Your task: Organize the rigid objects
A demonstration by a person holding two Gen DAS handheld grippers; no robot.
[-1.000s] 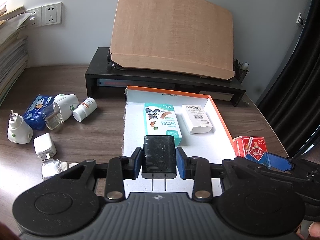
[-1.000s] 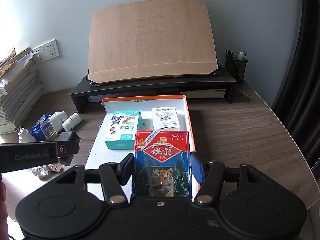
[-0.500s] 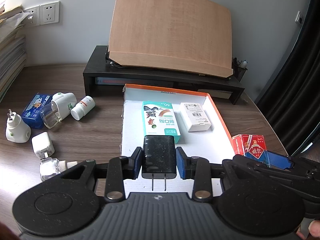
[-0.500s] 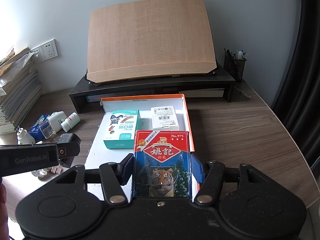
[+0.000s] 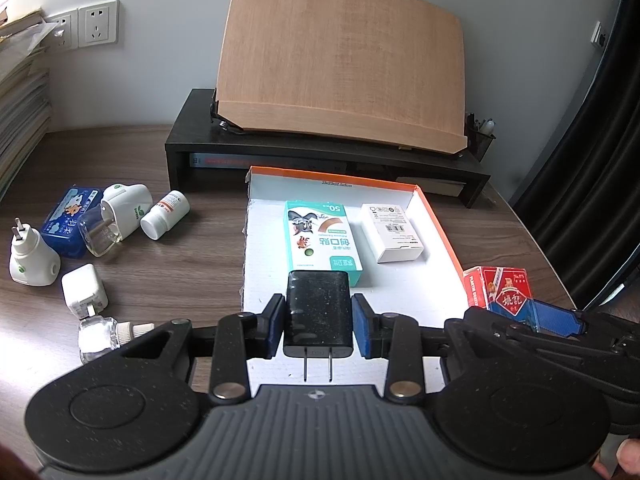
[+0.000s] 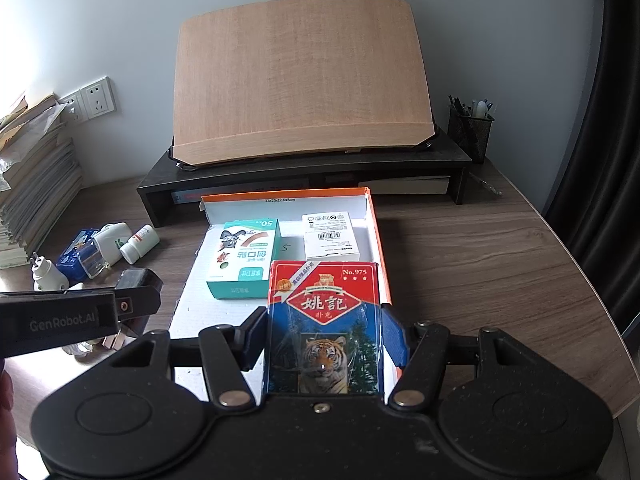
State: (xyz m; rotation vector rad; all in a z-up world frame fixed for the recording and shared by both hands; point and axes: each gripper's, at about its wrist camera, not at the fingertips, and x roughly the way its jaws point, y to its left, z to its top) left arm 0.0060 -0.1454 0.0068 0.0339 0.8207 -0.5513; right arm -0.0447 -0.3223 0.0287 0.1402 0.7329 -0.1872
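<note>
Left gripper (image 5: 319, 326) pinches narrowly on a black rectangular plug-in charger (image 5: 318, 312) — right gripper (image 6: 324, 340), wider, clamps a red-and-blue tiger-printed card pack (image 6: 323, 322).

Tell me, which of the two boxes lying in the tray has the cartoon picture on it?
The teal bandage box, on the tray's left; the box beside it is plain white.

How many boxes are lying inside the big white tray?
2. The teal bandage box lies in the middle of the tray, and the white box lies beside it, nearer the tray's orange side. The held charger may hide something.
</note>
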